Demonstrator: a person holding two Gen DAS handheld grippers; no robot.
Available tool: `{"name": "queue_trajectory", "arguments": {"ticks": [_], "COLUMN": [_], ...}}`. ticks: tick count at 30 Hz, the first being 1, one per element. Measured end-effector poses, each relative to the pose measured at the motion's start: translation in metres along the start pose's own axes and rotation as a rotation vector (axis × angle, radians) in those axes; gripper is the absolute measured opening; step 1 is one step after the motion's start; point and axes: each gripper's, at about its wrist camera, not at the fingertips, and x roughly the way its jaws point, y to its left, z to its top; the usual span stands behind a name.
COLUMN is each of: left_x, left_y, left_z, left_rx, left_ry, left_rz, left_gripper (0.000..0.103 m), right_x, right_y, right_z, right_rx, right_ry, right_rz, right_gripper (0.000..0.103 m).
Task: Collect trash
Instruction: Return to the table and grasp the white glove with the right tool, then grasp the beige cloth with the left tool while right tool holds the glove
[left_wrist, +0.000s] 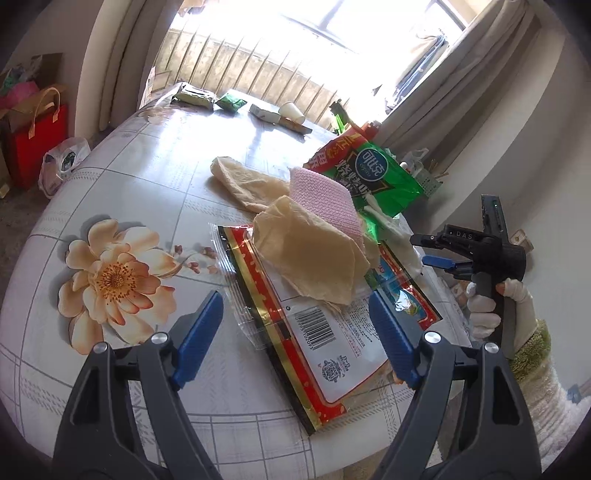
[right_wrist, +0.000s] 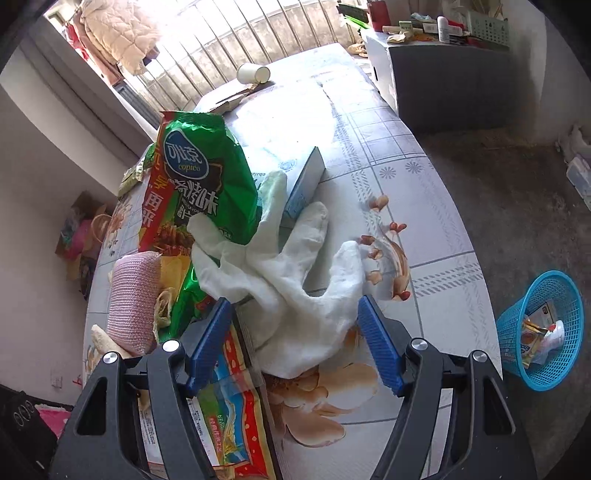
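Observation:
A flat red, gold and white food wrapper (left_wrist: 325, 343) lies on the flowered table (left_wrist: 147, 177), with tan cloths (left_wrist: 306, 254) and a pink knitted cloth (left_wrist: 325, 203) on it. My left gripper (left_wrist: 295, 314) is open just above the wrapper, its fingers straddling it. A green chip bag (right_wrist: 199, 177) and a white glove (right_wrist: 288, 273) lie beside a blue box (right_wrist: 306, 184). My right gripper (right_wrist: 291, 321) is open and empty over the glove's cuff; it also shows in the left wrist view (left_wrist: 439, 262).
A blue mesh basket (right_wrist: 543, 332) with trash in it stands on the floor to the right. A paper cup (right_wrist: 253, 74), cardboard and small packets (left_wrist: 195, 96) lie at the table's far end. A red bag (left_wrist: 37, 144) stands on the floor at left.

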Motion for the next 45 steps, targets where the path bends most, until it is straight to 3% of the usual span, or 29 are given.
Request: {"name": "queue_trajectory", "arguments": {"ticks": [2,5,10,12,18,27,32,35,38,43,45], "left_x": [-0.005,-0.010,-0.012,-0.011,-0.014,0.006,0.042,0.073,0.098,0.110,0.106], "left_y": [0.001,0.002,0.003,0.001,-0.005,-0.035,-0.040,-0.039,-0.038,-0.045,-0.046], "left_z": [-0.005,-0.013,-0.023,-0.025,-0.010,0.051,0.073,0.073,0.066,0.056,0.056], "left_rx": [0.008,0.020,0.003,0.002,0.016,0.257,0.309,0.284,0.282,0.322,0.335], "left_ry": [-0.001,0.015,0.044,0.048,0.008,-0.014,0.084,0.167,0.228,0.261,0.271], "left_rz": [-0.006,-0.013,-0.013,-0.008,-0.010,0.042,0.020,0.028,0.068,0.135,0.140], "left_gripper": [0.077,0.077,0.077,0.077,0.077,0.077,0.077,0.077,0.076,0.043,0.020], "right_x": [0.009,0.015,0.013,0.010,-0.005,-0.064,-0.110,-0.120,-0.113,-0.084,-0.075], "right_y": [0.000,0.008,0.012,0.010,-0.004,-0.028,-0.026,-0.019,-0.004,0.013,0.015], "right_z": [0.000,-0.003,-0.011,-0.014,-0.021,-0.033,-0.038,-0.039,-0.046,-0.065,-0.070], "right_rx": [-0.001,-0.057,-0.090,-0.079,-0.037,-0.007,-0.012,-0.015,-0.041,-0.067,-0.068], "right_ry": [0.006,-0.011,-0.033,-0.044,-0.082,-0.223,-0.313,-0.301,-0.265,-0.187,-0.161], "right_rz": [-0.025,-0.085,-0.129,-0.134,-0.151,-0.140,-0.027,0.096,0.149,0.184,0.193], "right_gripper": [0.068,0.055,0.020,0.016,0.013,0.012,0.012,0.012,0.012,0.012,0.012]}}
